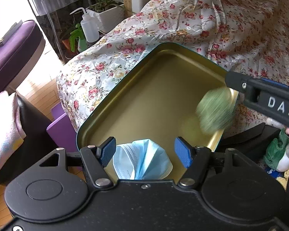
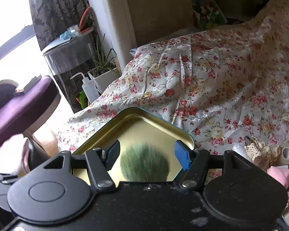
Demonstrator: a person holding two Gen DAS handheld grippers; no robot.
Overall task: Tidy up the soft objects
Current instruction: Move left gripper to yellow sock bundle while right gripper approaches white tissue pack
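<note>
A gold metal tray [image 1: 144,88] with a teal rim lies on a floral bedspread [image 1: 231,28]. A crumpled blue face mask [image 1: 142,161] lies in the tray's near corner, between the spread fingers of my open left gripper [image 1: 147,150], untouched. A green fuzzy ball [image 1: 214,111], blurred by motion, is at the tray's right side just below my right gripper's tip [image 1: 235,82]. In the right wrist view the ball [image 2: 144,161] sits loose over the tray [image 2: 144,123], between the fingers of my open right gripper [image 2: 147,154].
A green and white plush toy [image 1: 277,154] lies right of the tray. A lace piece [image 2: 260,150], a tape roll [image 2: 287,152] and a pink item [image 2: 279,175] lie on the bed at right. A purple stool [image 1: 11,48], plant pot [image 1: 107,15] and squeeze bottle [image 1: 88,27] stand left.
</note>
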